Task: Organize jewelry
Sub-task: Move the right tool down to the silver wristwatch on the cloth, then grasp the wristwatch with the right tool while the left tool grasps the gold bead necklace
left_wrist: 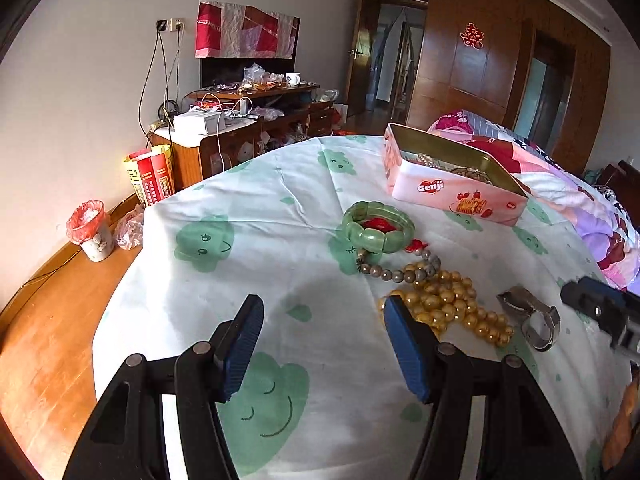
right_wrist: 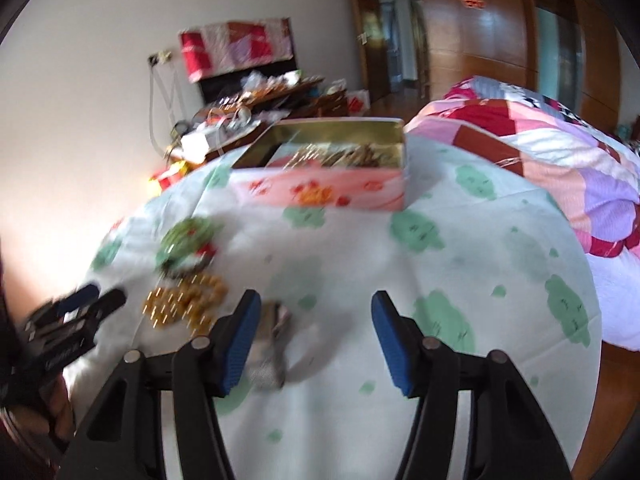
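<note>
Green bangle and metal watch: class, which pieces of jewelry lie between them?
In the left wrist view, grey beads and golden beads lie between the green bangle and the metal watch.

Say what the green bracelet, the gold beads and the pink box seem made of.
Bracelet: polished jade-like stone or glass, translucent glossy segments. Gold beads: glossy, amber-like or coated plastic; unclear. Box: printed tin, with a shiny gold metal interior.
</note>
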Action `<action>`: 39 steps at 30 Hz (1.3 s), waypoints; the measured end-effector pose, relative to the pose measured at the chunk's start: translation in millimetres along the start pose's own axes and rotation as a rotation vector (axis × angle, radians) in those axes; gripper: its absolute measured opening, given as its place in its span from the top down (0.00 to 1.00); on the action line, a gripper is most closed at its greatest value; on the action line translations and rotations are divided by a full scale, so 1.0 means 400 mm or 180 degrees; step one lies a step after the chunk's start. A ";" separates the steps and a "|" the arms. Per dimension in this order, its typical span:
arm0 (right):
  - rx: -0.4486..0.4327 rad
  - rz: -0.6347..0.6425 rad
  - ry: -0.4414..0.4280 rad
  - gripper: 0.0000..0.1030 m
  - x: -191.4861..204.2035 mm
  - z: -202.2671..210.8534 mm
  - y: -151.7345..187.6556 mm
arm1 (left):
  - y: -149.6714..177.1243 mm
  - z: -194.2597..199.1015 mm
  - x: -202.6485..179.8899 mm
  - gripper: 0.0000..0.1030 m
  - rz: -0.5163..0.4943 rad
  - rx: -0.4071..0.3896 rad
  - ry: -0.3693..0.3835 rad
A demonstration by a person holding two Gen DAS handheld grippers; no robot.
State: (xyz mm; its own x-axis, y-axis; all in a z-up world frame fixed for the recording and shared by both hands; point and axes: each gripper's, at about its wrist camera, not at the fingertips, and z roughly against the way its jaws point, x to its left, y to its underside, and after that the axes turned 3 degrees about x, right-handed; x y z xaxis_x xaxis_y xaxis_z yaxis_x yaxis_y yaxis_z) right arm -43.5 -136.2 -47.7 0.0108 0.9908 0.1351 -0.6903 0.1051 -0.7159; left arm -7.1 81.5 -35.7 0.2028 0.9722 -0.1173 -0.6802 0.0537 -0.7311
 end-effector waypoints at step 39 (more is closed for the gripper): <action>0.0272 -0.0129 -0.0519 0.48 -0.012 -0.126 -0.100 | -0.013 -0.005 -0.019 0.39 -0.0088 0.0075 0.0031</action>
State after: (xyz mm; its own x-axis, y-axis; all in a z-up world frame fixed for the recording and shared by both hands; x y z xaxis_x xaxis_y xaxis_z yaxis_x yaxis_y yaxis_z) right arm 20.6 -140.8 -54.1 -0.0729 0.9581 0.2768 -0.7507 0.1300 -0.6477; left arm -3.7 73.4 -32.2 0.2285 0.9680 -0.1040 -0.6907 0.0859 -0.7180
